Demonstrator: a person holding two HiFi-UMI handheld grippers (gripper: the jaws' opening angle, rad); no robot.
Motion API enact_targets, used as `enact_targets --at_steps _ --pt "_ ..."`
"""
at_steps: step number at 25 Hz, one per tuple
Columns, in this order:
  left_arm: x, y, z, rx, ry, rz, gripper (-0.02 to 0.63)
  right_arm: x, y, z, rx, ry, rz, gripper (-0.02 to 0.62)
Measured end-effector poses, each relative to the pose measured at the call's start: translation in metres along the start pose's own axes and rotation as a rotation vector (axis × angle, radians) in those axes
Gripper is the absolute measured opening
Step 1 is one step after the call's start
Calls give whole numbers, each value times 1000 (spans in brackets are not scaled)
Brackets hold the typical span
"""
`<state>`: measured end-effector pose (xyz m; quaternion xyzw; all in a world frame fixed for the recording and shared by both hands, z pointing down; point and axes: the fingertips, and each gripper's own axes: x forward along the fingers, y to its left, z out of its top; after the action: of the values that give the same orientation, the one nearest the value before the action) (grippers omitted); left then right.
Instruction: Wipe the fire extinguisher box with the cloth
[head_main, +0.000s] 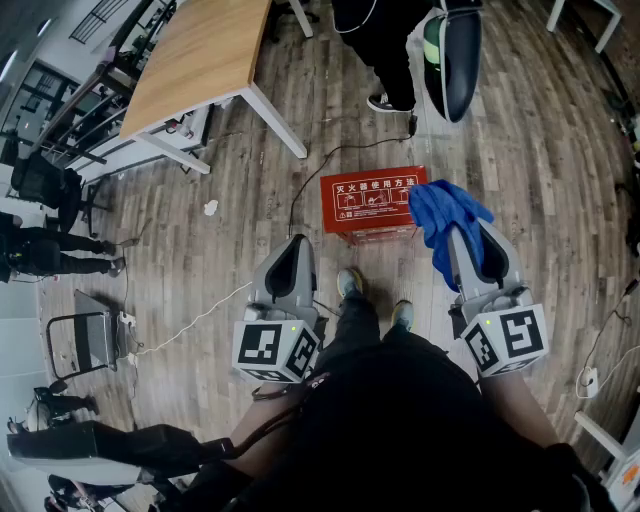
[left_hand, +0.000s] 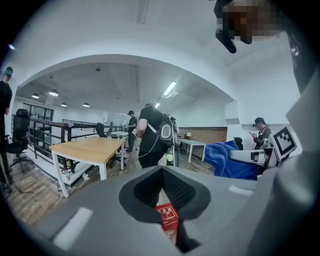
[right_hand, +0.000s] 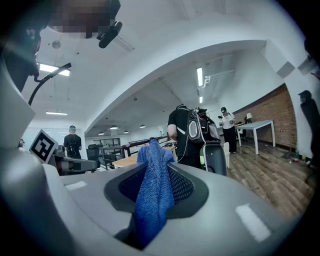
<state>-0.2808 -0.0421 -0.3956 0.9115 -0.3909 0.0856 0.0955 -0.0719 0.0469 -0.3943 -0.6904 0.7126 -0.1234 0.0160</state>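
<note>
As the right gripper (head_main: 458, 232) holds the cloth (head_main: 443, 210), it overlaps the box (head_main: 368, 198) edge.

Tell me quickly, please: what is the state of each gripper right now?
Left gripper: shut, with nothing between its jaws.
Right gripper: shut on the blue terry cloth.

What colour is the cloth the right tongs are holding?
Plain deep blue. The cloth shows best in the right gripper view.
</note>
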Motion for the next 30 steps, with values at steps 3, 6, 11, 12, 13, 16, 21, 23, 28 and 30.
enact_targets --at_steps 3,6,11,12,13,16,21,23,28,30 --pt "3 -14 1 15 -24 -9 0 -2 0 -2 -5 0 -4 112" --pt "4 -24 3 25 -14 -16 0 -5 -1 -5 -14 10 -2 112" --pt "0 -29 -4 57 9 -28 0 -9 -5 -21 0 30 10 114" --pt "-2 -28 -7 68 15 -27 0 -9 -4 -25 2 30 10 115" --pt "-3 -26 -9 75 21 -24 0 -8 -3 -30 3 31 10 115" --pt "-4 -15 -15 84 39 -21 0 0 6 -44 -1 46 15 115" --pt "25 29 -41 110 64 -59 0 60 42 -86 -13 80 44 115" --pt "52 57 -70 90 87 -75 0 101 56 -119 -23 109 46 115" --pt "157 138 -163 38 108 -102 0 229 61 -227 -9 199 -27 115" --pt "199 170 -198 22 108 -112 0 277 59 -269 -2 227 -56 115"
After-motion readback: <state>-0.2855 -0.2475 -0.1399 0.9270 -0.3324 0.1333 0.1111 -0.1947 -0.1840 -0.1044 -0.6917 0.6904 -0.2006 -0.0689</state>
